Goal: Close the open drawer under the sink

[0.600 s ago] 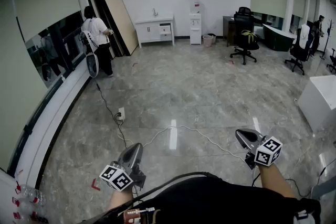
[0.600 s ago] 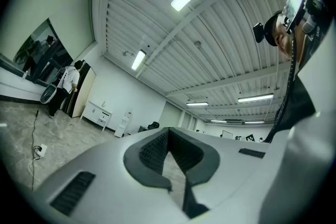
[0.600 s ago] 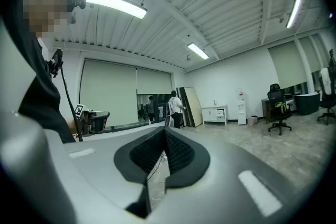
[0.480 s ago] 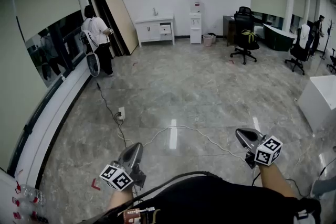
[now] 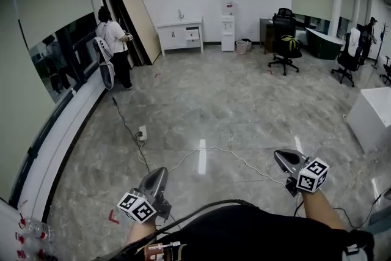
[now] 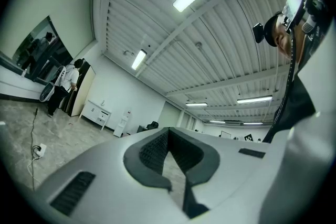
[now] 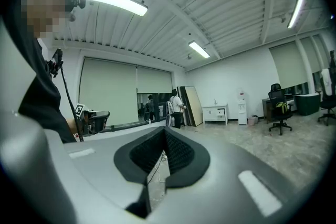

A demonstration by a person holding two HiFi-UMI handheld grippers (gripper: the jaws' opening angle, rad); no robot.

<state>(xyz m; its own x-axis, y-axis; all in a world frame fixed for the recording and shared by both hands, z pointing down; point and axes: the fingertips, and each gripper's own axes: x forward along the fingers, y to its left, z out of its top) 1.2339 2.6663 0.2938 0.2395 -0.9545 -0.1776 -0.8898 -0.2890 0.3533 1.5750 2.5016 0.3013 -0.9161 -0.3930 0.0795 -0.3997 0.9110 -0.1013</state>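
Observation:
The white sink cabinet [image 5: 180, 35] stands against the far wall, across the room from me. One drawer [image 5: 192, 35] on its right side juts out a little. The cabinet also shows small in the left gripper view [image 6: 97, 113] and in the right gripper view [image 7: 214, 112]. My left gripper [image 5: 157, 172] and right gripper [image 5: 281, 156] are held low in front of my body, far from the cabinet. Both are shut with nothing between their jaws, as the left gripper [image 6: 168, 131] and right gripper [image 7: 164, 131] show in their own views.
A person [image 5: 113, 46] stands at the left by large panels [image 5: 137, 21] leaning on the wall. Cables and a power strip [image 5: 141, 132] lie across the marble floor. A water dispenser [image 5: 227, 27], office chairs [image 5: 286, 46] and a white table [image 5: 369, 116] stand to the right.
The person by the leaning panels has shifted slightly. Both grippers stay where they were.

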